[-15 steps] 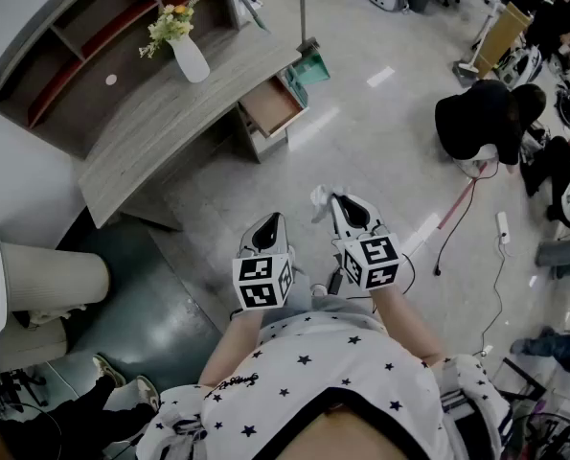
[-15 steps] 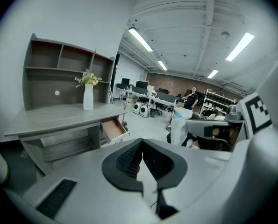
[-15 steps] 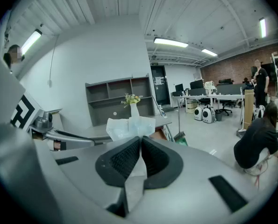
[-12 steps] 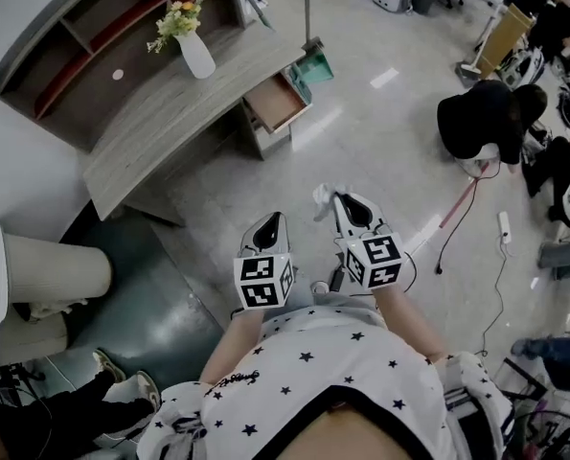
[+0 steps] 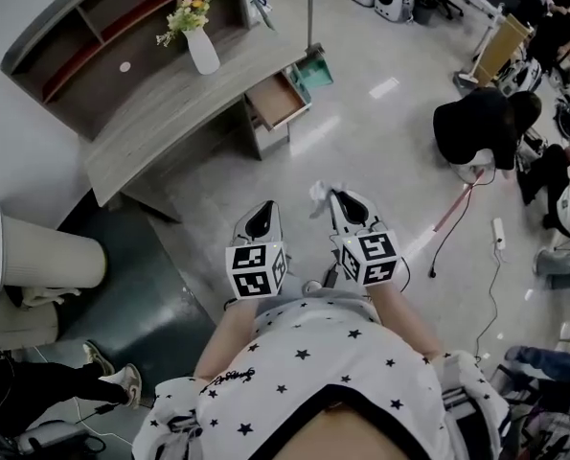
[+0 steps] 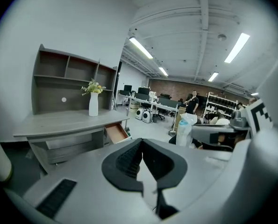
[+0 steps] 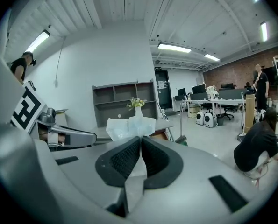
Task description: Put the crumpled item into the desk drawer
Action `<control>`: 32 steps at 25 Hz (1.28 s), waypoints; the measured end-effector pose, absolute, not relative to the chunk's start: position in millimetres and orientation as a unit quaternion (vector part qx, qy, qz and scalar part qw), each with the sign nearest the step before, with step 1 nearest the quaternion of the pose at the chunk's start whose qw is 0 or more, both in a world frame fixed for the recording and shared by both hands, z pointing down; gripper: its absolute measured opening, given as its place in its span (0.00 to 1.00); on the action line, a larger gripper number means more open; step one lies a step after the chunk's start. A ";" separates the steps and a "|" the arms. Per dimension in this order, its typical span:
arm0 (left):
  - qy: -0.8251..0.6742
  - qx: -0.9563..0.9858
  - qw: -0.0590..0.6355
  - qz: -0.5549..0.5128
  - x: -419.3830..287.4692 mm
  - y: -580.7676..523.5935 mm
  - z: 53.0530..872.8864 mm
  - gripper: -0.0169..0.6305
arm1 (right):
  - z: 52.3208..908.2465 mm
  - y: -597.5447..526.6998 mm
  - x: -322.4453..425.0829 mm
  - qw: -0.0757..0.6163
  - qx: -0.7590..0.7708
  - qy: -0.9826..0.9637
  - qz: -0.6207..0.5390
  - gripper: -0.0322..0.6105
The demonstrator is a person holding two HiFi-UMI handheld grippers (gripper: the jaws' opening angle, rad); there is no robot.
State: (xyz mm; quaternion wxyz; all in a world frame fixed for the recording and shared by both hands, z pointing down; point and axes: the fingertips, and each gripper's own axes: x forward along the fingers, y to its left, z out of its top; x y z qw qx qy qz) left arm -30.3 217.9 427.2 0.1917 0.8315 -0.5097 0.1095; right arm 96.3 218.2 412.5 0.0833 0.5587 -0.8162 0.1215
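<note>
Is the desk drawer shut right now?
No, the desk drawer stands pulled out from the desk, its wooden inside showing.

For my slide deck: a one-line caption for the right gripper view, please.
Right gripper shut on a crumpled white paper-like wad, facing the grey wooden desk and shelf unit.

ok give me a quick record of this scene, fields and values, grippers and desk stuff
left gripper: jaws together, nothing between them
right gripper: shut on crumpled white paper
paper position: sticks out past the jaw tips, held over the floor
drawer: pulled open, at the end of the desk
on desk: vase of flowers
task stage: paper not yet at the drawer, both grippers well short of the desk
</note>
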 end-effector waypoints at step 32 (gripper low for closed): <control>-0.512 0.825 0.213 0.112 -31.6 93.0 445.3 0.05 | 428.0 90.9 100.6 0.089 0.553 -0.817 0.138 0.07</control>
